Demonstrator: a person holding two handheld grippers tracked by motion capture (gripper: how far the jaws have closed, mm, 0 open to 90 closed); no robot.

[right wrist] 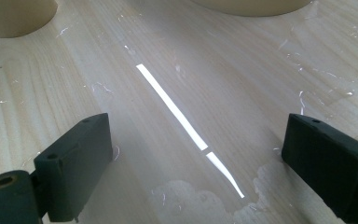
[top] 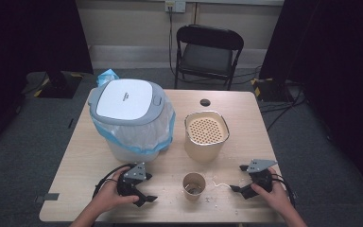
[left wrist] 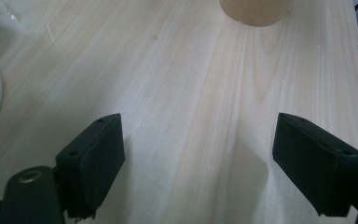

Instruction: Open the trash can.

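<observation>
A small brown paper cup (top: 194, 186) stands near the table's front edge with something dark inside it. Behind it is a beige canister (top: 206, 136) with a perforated insert on top. My left gripper (top: 150, 188) rests on the table left of the cup, held by a hand, and is open. In the left gripper view (left wrist: 198, 163) only bare wood lies between the jaws, with the cup's base (left wrist: 254, 11) farther off. My right gripper (top: 238, 178) sits right of the cup, also open. Its own view (right wrist: 198, 163) has wet, glinting wood between the jaws, the cup (right wrist: 14, 16) and the canister (right wrist: 256, 5) beyond.
A bin with a white lid (top: 125, 98) and a blue-and-white bag (top: 137, 137) fills the table's back left. Small white scraps and wet patches (top: 212, 194) lie around the cup. A black folding chair (top: 207, 54) stands past the far edge. The table (top: 85, 156) ends close behind both hands.
</observation>
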